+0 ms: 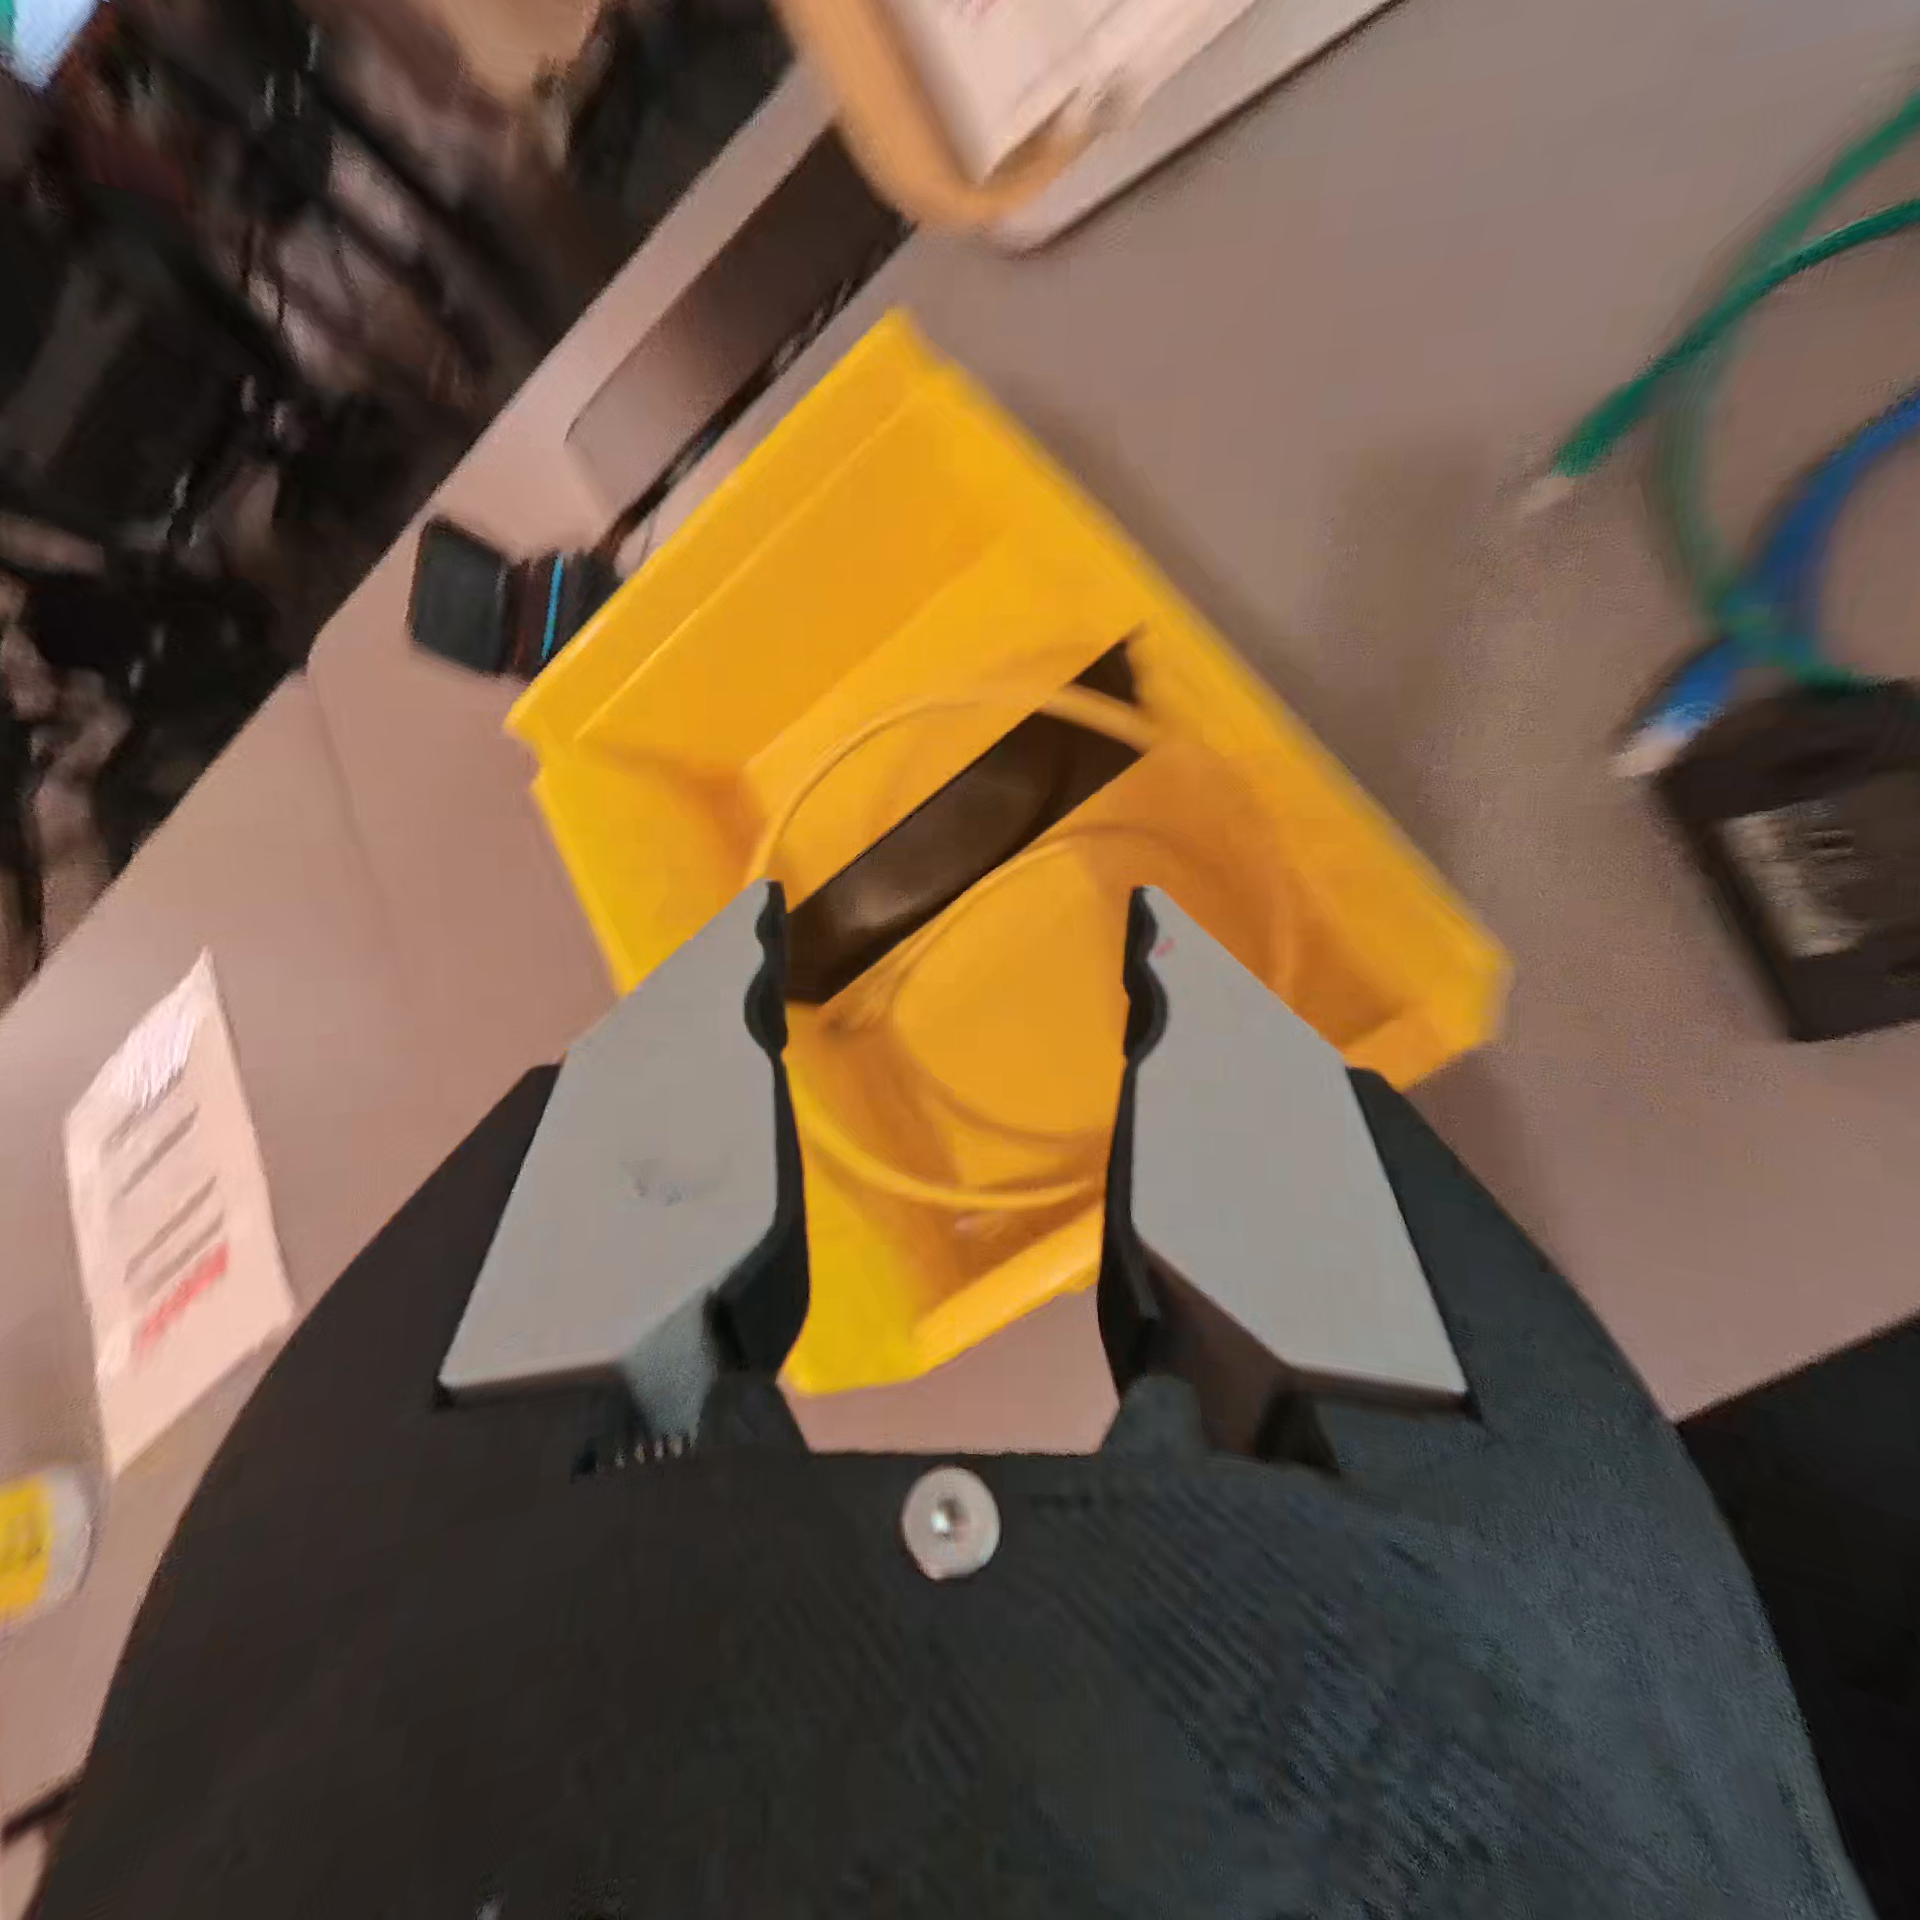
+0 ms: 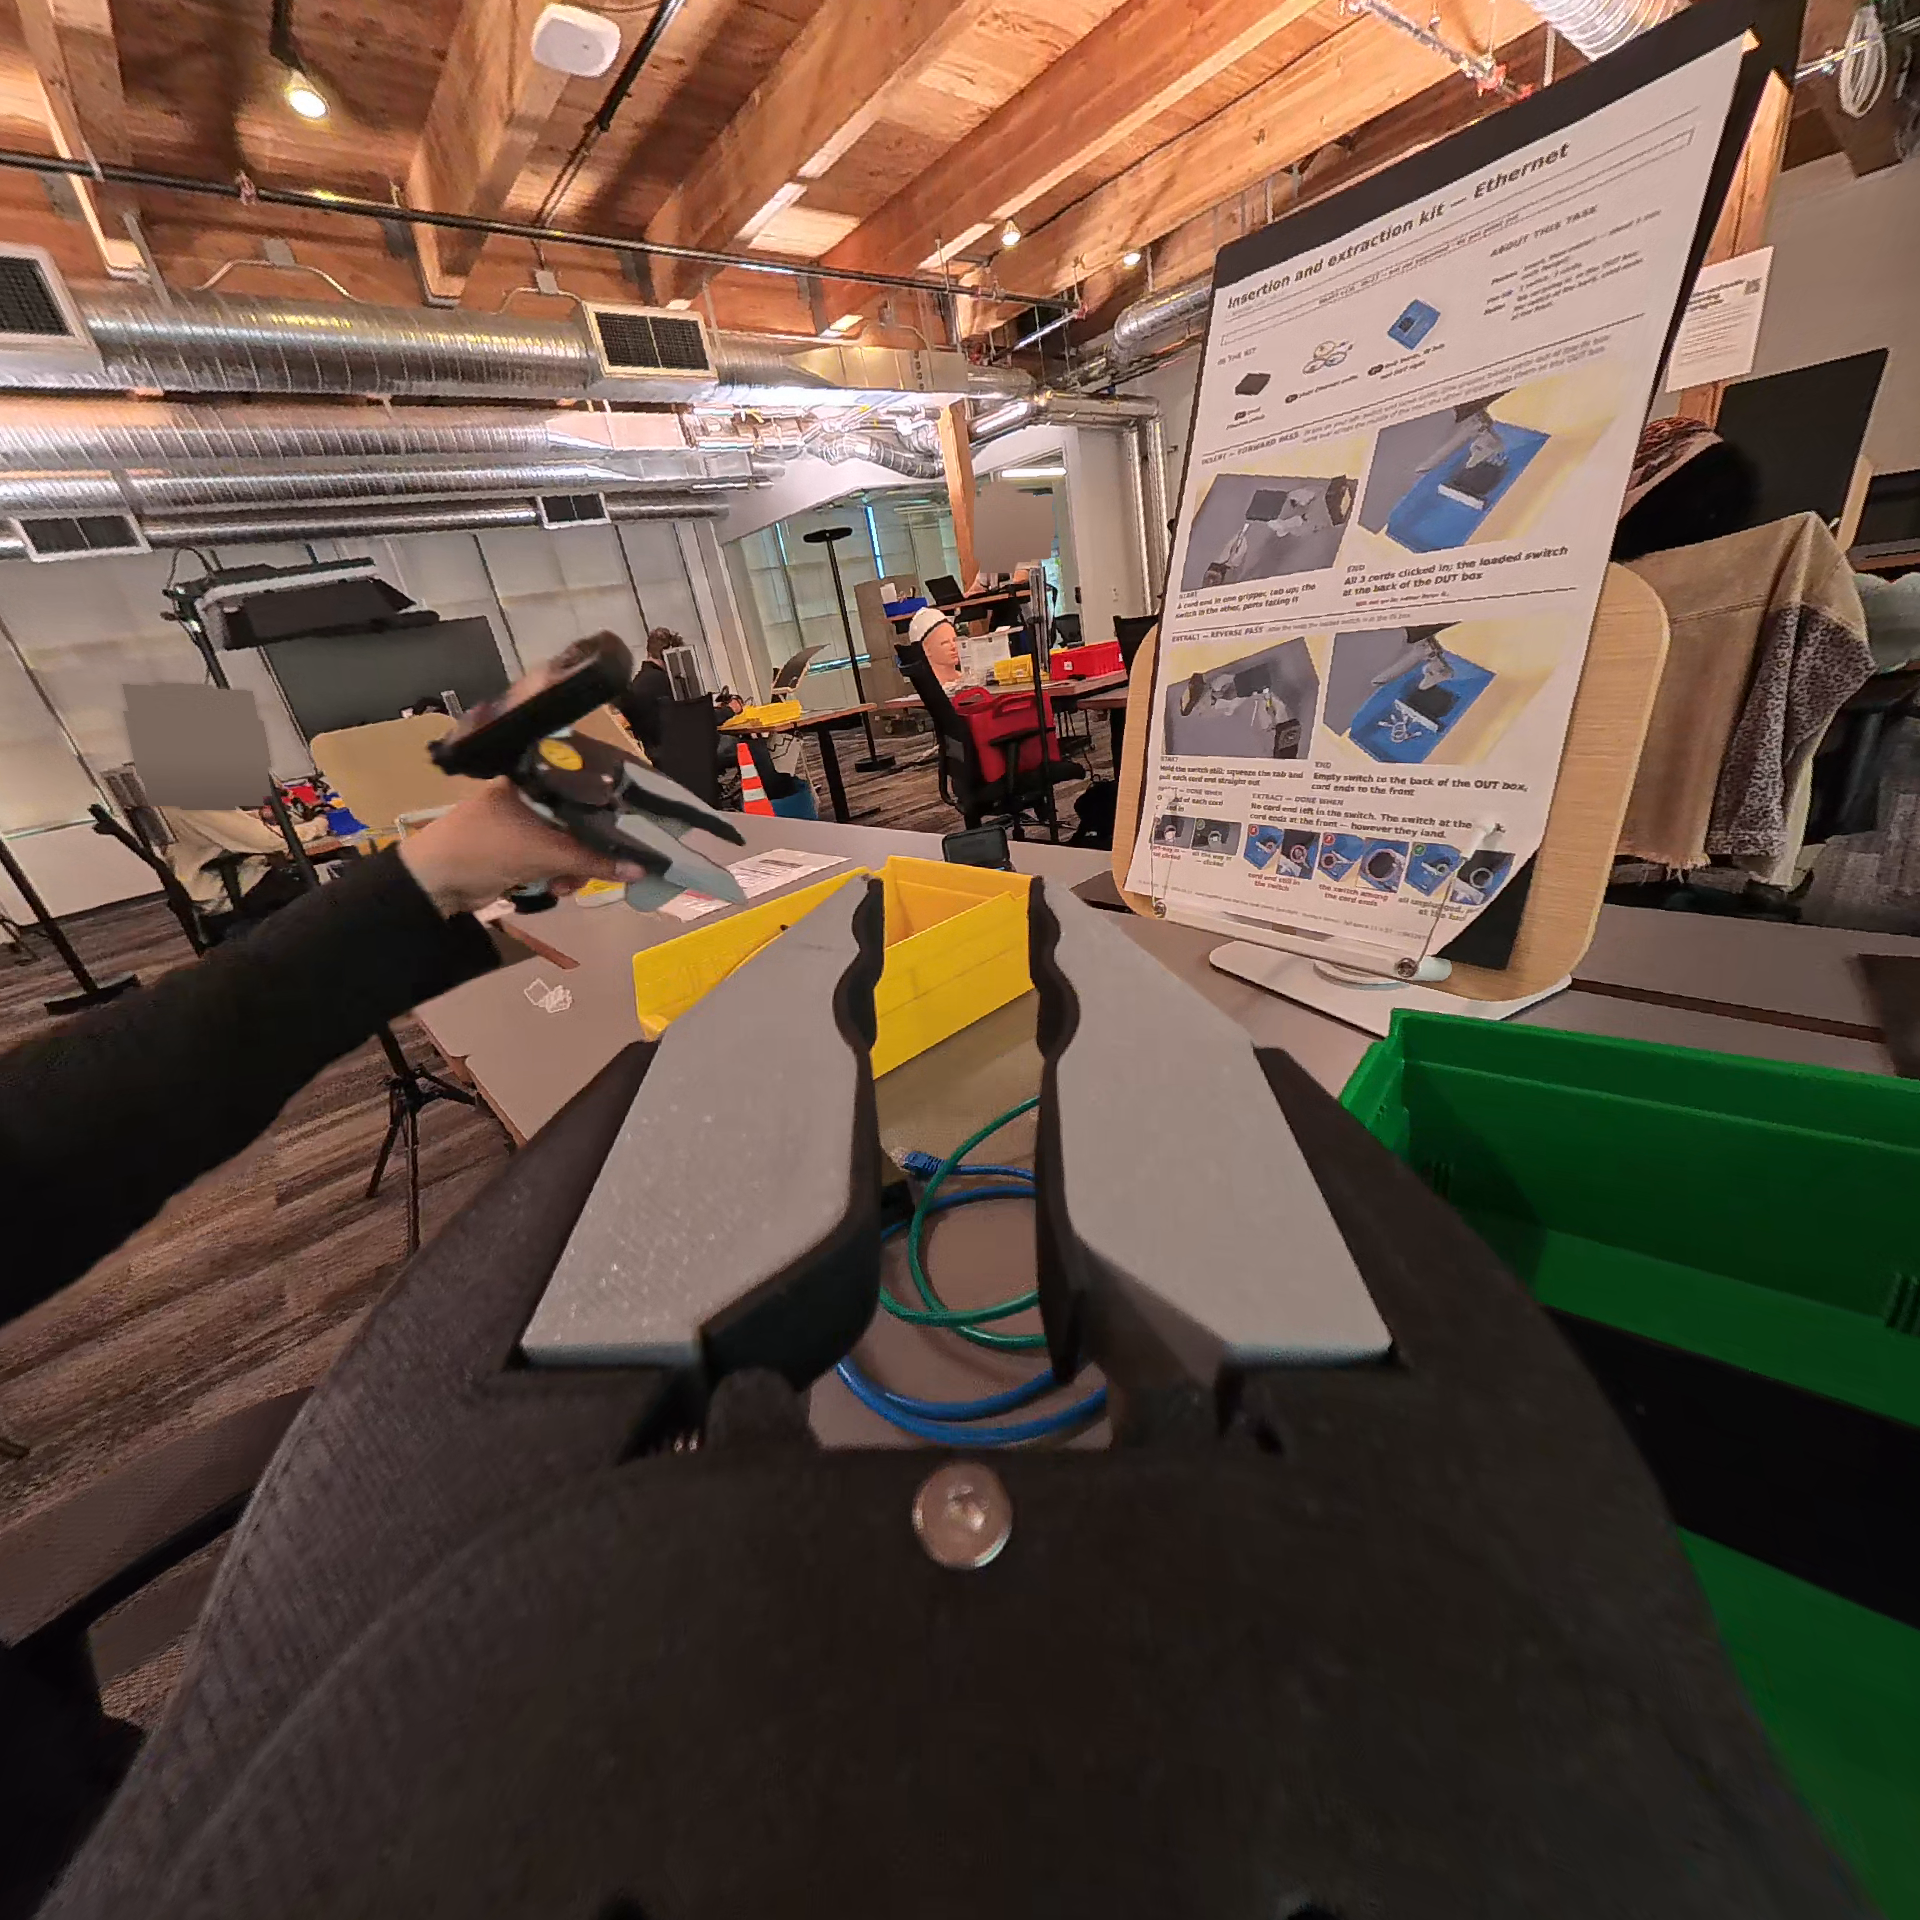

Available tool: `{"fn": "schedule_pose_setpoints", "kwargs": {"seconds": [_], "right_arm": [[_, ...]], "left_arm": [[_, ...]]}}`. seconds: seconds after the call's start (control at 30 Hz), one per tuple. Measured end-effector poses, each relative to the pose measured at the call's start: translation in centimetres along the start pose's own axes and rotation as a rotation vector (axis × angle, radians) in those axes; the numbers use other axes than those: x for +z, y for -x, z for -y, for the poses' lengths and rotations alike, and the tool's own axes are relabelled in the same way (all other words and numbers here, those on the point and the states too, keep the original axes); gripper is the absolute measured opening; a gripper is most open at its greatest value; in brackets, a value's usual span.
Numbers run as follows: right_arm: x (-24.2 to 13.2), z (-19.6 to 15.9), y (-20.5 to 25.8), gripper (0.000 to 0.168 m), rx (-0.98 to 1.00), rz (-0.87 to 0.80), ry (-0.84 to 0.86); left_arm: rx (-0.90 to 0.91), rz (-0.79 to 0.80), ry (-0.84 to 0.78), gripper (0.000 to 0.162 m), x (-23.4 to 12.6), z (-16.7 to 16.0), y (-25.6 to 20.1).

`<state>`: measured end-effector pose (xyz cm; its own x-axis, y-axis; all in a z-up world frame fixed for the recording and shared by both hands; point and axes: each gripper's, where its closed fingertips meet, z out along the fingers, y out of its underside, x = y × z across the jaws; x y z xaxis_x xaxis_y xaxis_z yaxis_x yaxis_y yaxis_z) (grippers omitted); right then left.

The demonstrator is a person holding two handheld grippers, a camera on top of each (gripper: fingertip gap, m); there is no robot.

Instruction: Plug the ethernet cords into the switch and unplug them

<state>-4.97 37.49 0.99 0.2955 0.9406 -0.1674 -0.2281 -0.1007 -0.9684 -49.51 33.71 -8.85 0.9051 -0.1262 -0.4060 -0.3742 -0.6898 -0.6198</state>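
The left wrist view is blurred. My left gripper [image 1: 951,904] is open and empty, held over a yellow bin [image 1: 790,582] with a coiled yellow cord [image 1: 1039,1132] and a dark flat shape in it. To the right on the table sits the black switch [image 1: 1808,852]. A blue cord [image 1: 1808,520] ends at its corner; blur hides whether it is plugged in. A green cord [image 1: 1714,322] lies beside it. My right gripper [image 2: 956,894] is open and empty, above the blue cord [image 2: 966,1418] and the green cord [image 2: 935,1320]. A hand holds the left gripper [image 2: 686,862] over the yellow bin [image 2: 935,977].
A green bin [image 2: 1662,1195] stands close on the right. An instruction board [image 2: 1403,571] on a stand is behind it. A paper sheet [image 1: 166,1195] and a small black device [image 1: 468,597] lie near the table's left edge. The floor drops off beyond that edge. About 45 cm separates my left fingertips from my right. It is some 20 cm from my left tips to the black switch [image 1: 1808,852].
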Motion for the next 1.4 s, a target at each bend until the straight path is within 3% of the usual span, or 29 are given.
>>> {"fn": "schedule_pose_setpoints", "kwargs": {"seconds": [0.03,0.1,0.2,0.33,0.47,0.57,0.63,0.87,1.13,1.27,1.4], "right_arm": [[0.1,-0.1,0.1,0.025,0.0,0.002,0.002],[0.4,-0.2,0.2,0.025,-0.003,0.005,0.01],[0.7,-0.5,0.5,0.025,-0.008,0.011,0.021],[0.7,-0.6,0.7,0.025,-0.017,0.01,0.03],[0.2,-0.2,0.5,0.024,-0.016,0.005,0.015],[-0.2,0.1,0.2,0.024,-0.012,0.001,0.004],[-0.6,0.3,0.1,0.024,-0.012,-0.001,-0.004],[-1.2,1.1,0.3,0.023,-0.004,0.012,-0.034],[-0.5,0.4,1.4,0.023,-0.002,0.044,-0.004],[0.3,-0.7,2.0,0.025,-0.003,0.067,0.044],[1.7,-2.4,2.8,0.029,0.014,0.114,0.106]], "left_arm": [[-0.031,0.014,0.059,0.063,0.9,-1.4,1.8],[-0.059,0.032,0.152,0.06,2.8,-3.9,3.9],[0.034,0.114,0.289,0.062,5.9,-6.8,5.3],[0.245,0.258,0.372,0.06,9.2,-7.7,6.4],[0.329,0.339,0.532,0.06,11.2,-10.2,7.6],[0.441,0.413,0.579,0.036,11.4,-10.8,8.3],[0.53,0.462,0.589,0.012,10.4,-10.2,8.7],[0.565,0.594,0.424,0.003,4.5,-2.8,10.7],[0.495,0.787,0.114,0.002,-9.4,11.4,13.2],[0.464,0.794,-0.031,0.002,-15.2,16.9,11.8],[0.473,0.718,-0.149,0.002,-17.5,20.5,7.6]]}}
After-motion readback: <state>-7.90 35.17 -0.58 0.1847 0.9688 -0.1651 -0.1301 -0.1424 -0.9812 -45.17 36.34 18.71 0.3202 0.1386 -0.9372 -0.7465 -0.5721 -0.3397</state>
